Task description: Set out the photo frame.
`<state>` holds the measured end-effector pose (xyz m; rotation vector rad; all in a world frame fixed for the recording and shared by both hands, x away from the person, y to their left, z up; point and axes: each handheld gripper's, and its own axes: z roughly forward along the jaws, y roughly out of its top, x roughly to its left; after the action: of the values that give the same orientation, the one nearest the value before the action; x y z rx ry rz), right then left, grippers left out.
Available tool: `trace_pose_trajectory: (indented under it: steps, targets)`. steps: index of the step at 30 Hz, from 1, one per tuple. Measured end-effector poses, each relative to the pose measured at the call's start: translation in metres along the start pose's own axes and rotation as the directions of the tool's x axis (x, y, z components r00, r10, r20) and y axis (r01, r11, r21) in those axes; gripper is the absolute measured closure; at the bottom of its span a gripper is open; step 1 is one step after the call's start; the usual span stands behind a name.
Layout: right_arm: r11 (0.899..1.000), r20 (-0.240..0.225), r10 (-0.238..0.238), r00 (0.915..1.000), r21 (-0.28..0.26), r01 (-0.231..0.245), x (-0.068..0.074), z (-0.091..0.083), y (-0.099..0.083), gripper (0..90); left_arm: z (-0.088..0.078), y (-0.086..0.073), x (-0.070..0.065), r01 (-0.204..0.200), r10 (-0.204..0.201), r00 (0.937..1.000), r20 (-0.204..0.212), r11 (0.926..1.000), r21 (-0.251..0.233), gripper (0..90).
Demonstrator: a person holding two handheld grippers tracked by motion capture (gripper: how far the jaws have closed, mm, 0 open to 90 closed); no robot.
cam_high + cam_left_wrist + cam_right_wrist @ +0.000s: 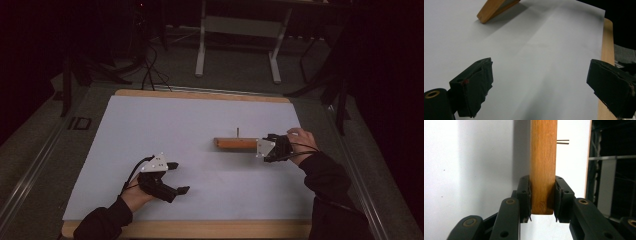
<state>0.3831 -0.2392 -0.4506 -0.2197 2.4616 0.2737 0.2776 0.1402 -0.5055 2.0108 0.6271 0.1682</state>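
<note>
White table sheet (165, 125): right tool (542, 195) clamps wooden block (543, 157) (pin upright).

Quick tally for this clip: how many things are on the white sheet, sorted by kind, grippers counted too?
Wooden block with a thin pin standing up from it: 1
Handheld grippers: 2, the left gripper open over the white sheet, the right gripper shut on the block's end
Total: 3

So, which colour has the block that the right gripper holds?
The wooden block is warm orange-brown, clearest in the right gripper view.
</note>
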Motion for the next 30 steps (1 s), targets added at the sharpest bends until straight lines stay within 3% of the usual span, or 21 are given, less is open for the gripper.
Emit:
trace_pose_trajectory:
  steps: [8,13,16,18,21,25,26,28,30]
  targets:
    - [1.000,-0.090,0.017,0.9958,-0.011,-0.018,-0.023,0.002,-0.002,70.1,0.002,-0.010,0.002,0.010,-0.010,0.9999,-0.011,0.9998,-0.015,7.3]
    - [0.998,-0.150,0.056,0.9871,0.000,-0.057,-0.039,0.004,-0.001,70.1,0.002,-0.012,0.003,0.012,-0.012,0.9999,-0.011,0.9998,-0.019,7.3]
    - [0.996,-0.201,0.084,0.9759,-0.006,-0.087,-0.049,0.006,-0.003,69.9,0.002,-0.012,0.004,0.010,-0.010,0.9999,-0.014,0.9997,-0.021,7.3]
    - [0.995,-0.212,0.094,0.9728,-0.011,-0.098,-0.052,0.007,-0.004,69.9,0.002,-0.013,0.004,0.010,-0.011,0.9998,-0.015,0.9997,-0.022,7.3]
    - [0.993,-0.250,0.116,0.9614,-0.004,-0.121,-0.063,0.010,-0.004,69.9,0.001,-0.013,0.005,0.011,-0.011,0.9998,-0.016,0.9996,-0.028,7.3]
    - [0.993,-0.269,0.116,0.9562,0.002,-0.120,-0.070,0.012,-0.004,69.9,0.002,-0.014,0.004,0.012,-0.013,0.9999,-0.011,0.9994,-0.032,7.3]
    - [0.990,-0.284,0.133,0.9495,-0.001,-0.139,-0.075,0.014,-0.006,69.7,0.002,-0.014,0.004,0.011,-0.011,0.9999,-0.011,0.9994,-0.032,7.3]
    - [0.987,-0.292,0.150,0.9447,-0.009,-0.160,-0.080,0.016,-0.008,69.4,0.002,-0.015,0.004,0.012,-0.012,0.9999,-0.007,0.9994,-0.031,7.3]
    - [0.987,-0.288,0.154,0.9450,-0.008,-0.163,-0.086,0.018,-0.009,69.1,0.003,-0.015,0.004,0.014,-0.014,0.9999,-0.008,0.9994,-0.033,7.3]
